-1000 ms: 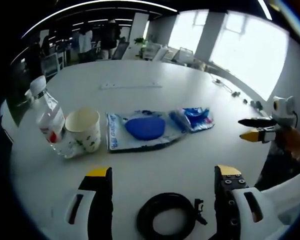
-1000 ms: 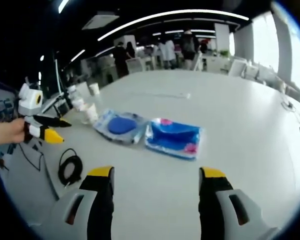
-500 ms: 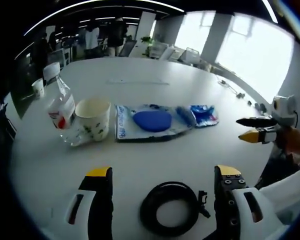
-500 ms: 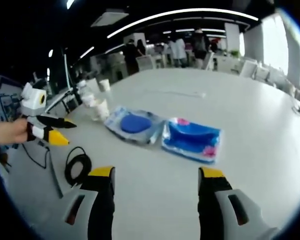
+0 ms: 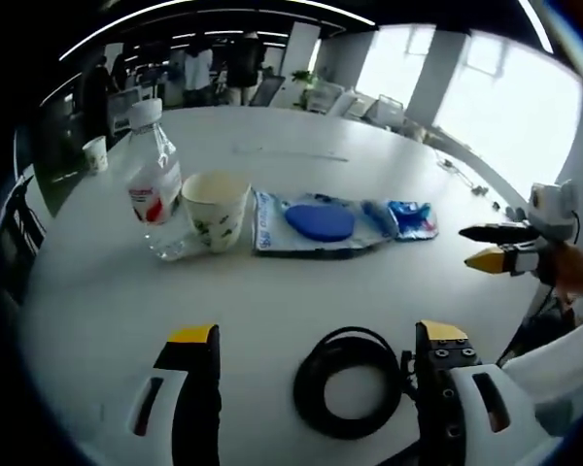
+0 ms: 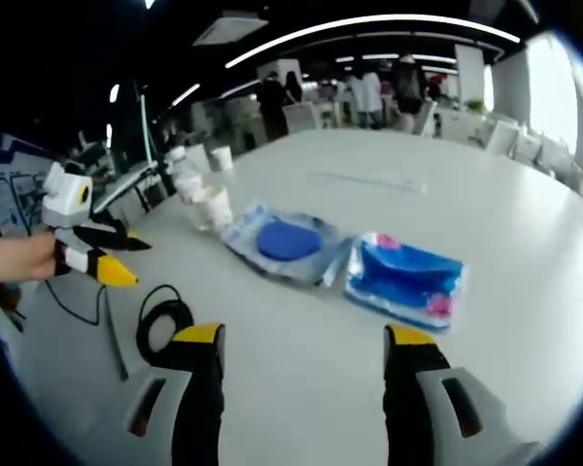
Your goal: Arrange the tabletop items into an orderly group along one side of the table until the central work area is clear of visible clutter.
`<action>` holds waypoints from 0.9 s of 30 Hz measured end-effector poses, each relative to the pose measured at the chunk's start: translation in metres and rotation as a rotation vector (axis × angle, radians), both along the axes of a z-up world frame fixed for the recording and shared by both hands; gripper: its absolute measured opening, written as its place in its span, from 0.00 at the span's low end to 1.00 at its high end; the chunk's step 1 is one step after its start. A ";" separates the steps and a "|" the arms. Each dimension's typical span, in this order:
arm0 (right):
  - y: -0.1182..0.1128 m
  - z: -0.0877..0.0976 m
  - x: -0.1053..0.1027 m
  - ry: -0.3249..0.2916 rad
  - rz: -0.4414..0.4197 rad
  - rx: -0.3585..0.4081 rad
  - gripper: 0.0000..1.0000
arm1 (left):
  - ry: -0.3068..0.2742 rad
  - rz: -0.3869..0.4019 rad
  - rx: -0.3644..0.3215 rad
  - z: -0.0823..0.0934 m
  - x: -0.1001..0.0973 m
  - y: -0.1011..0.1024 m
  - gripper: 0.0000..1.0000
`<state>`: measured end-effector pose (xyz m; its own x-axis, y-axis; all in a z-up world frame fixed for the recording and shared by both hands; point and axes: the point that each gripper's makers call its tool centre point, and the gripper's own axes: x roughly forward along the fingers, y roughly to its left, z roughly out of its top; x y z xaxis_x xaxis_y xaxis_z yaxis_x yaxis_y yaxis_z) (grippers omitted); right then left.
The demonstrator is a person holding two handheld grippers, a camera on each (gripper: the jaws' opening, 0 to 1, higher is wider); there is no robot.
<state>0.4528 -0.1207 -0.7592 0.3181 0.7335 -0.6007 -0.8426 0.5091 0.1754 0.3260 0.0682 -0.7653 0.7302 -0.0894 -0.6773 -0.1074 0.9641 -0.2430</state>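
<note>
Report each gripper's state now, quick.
Left gripper: open, holding nothing, jaws apart above the coiled black cable.
Right gripper: open, holding nothing, over bare white table.

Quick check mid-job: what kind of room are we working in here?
Probably an open-plan office or lab: a large white table, ceiling light strips, big windows, and chairs and people behind.

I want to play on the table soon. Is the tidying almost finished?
Not yet. Looks done: the clear plastic water bottle, white paper cup, clear packet with a blue disc and blue wrapper already lie in a row. In hand: nothing; both grippers' jaws are open and empty. Left: the black coiled cable sits apart, near the left gripper.
</note>
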 end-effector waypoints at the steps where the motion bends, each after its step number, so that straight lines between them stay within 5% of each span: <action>1: 0.002 -0.001 -0.001 0.002 0.005 0.000 0.63 | 0.001 0.002 -0.002 0.000 -0.001 0.000 0.79; 27: 0.049 -0.005 -0.017 0.015 0.133 -0.015 0.62 | 0.036 0.073 -0.034 -0.014 -0.029 0.014 0.80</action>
